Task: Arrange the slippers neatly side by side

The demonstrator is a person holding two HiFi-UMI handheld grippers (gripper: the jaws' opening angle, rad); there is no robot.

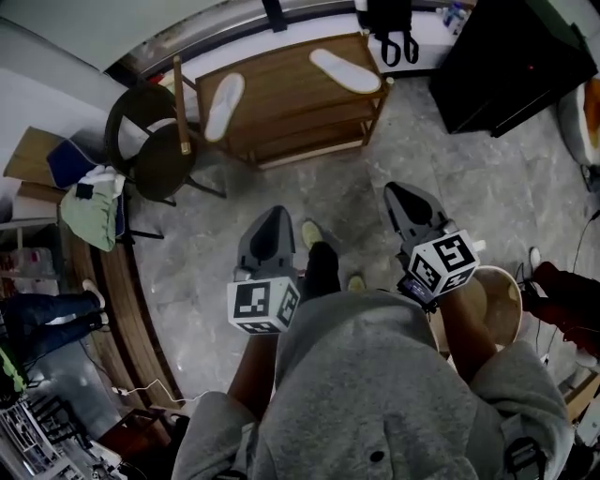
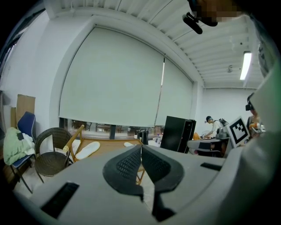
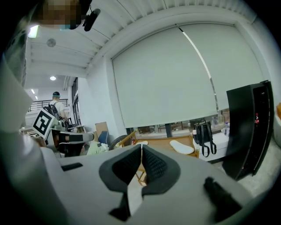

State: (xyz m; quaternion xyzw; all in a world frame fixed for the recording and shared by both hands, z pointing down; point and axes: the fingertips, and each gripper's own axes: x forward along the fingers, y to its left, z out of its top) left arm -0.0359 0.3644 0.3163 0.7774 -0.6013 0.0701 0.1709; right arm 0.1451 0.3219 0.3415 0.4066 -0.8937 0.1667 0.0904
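Two white slippers lie apart on the top of a wooden shelf table (image 1: pixel 281 84): the left slipper (image 1: pixel 223 106) near its left end, the right slipper (image 1: pixel 344 70) near its right end, pointing different ways. In the head view my left gripper (image 1: pixel 272 221) and right gripper (image 1: pixel 401 197) hang over the floor well short of the table, both shut and empty. The left gripper view shows one slipper (image 2: pixel 87 149) past the shut left gripper (image 2: pixel 141 147). The right gripper view shows a slipper (image 3: pixel 181 147) beyond the shut right gripper (image 3: pixel 141 146).
A wicker chair (image 1: pixel 145 141) stands left of the table with a wooden bar leaning on it. A black cabinet (image 1: pixel 511 61) is at the back right, a black bag (image 1: pixel 392 28) behind the table. A round stool (image 1: pixel 497 300) is beside my right arm. Other people are off to the sides.
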